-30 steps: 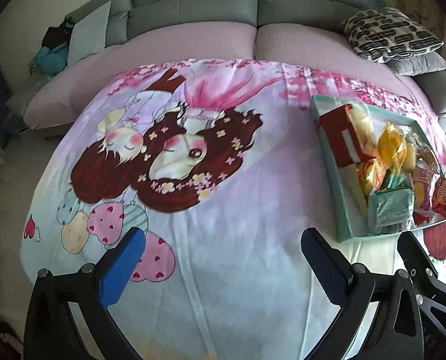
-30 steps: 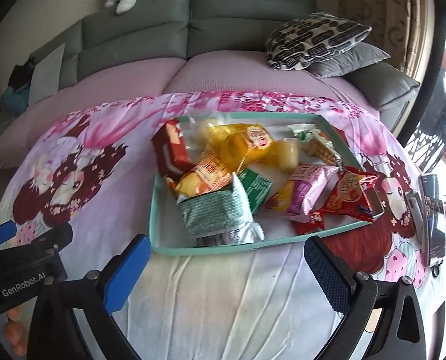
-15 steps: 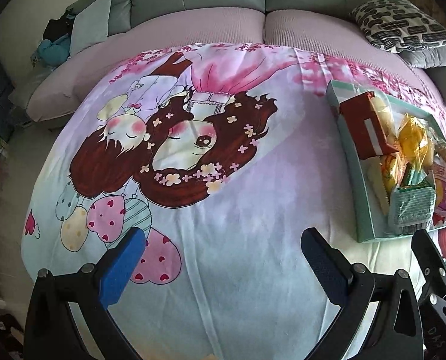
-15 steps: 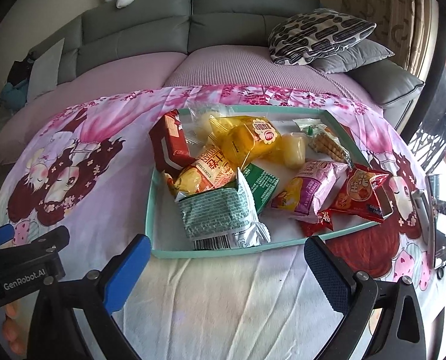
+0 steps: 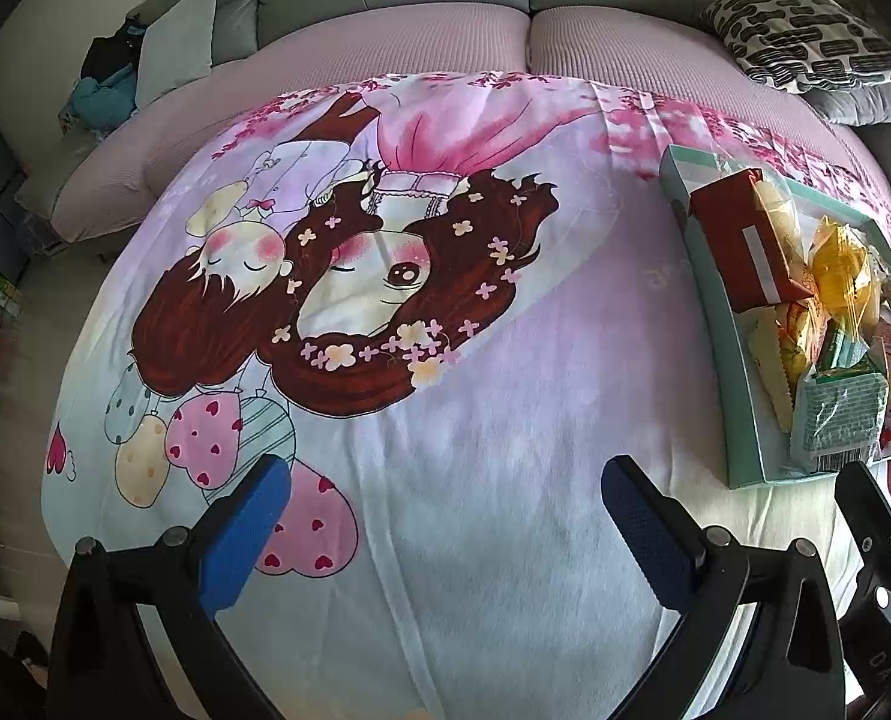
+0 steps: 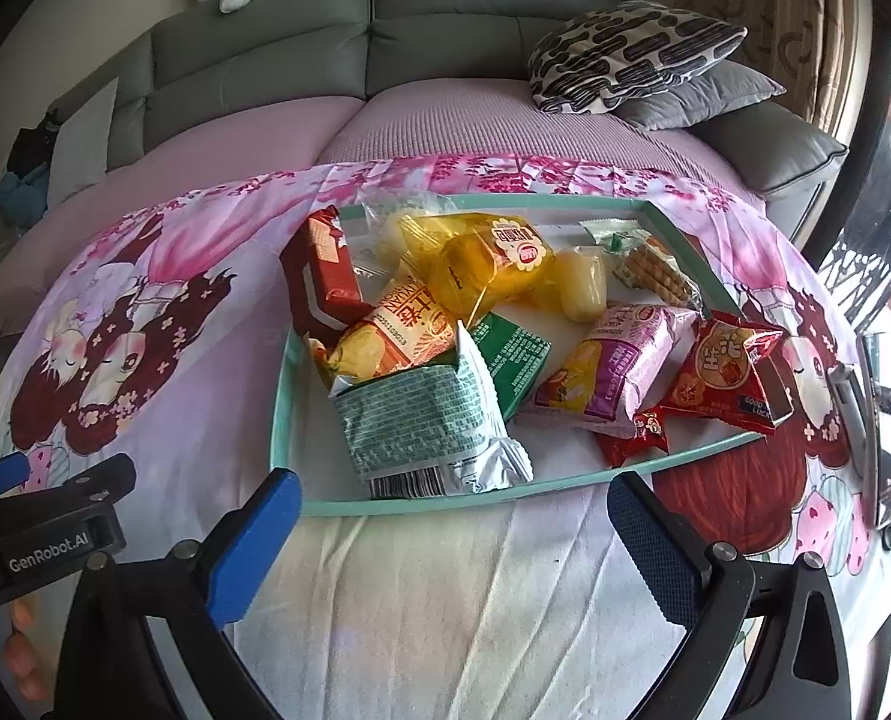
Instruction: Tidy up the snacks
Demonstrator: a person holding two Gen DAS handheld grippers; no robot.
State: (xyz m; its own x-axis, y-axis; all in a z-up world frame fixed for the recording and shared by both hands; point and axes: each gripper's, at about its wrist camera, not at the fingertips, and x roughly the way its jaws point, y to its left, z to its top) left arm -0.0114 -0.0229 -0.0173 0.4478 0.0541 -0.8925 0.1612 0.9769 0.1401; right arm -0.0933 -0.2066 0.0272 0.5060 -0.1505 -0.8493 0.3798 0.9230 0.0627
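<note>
Crowding the tray (image 6: 292,360) — snack packets (image 6: 427,426), perhaps overlapping — cartoon blanket (image 5: 505,480) around.

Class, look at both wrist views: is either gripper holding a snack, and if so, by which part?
Nothing is held. The left gripper and right gripper are both open and empty, short of the teal tray of snack packets.

A pink and lilac cartoon-print sheet (image 5: 445,360) with brown-haired figures and heart-spotted balloons fills both frames. At centre of the right view, a mint-green tray (image 6: 289,396) holds a green-checked silver packet (image 6: 421,426), a yellow bag (image 6: 487,264), a red box (image 6: 319,276) and a purple packet (image 6: 619,360). Upper right lies a black-and-white blotched cushion (image 6: 631,54) on a grey sofa (image 6: 445,12).
</note>
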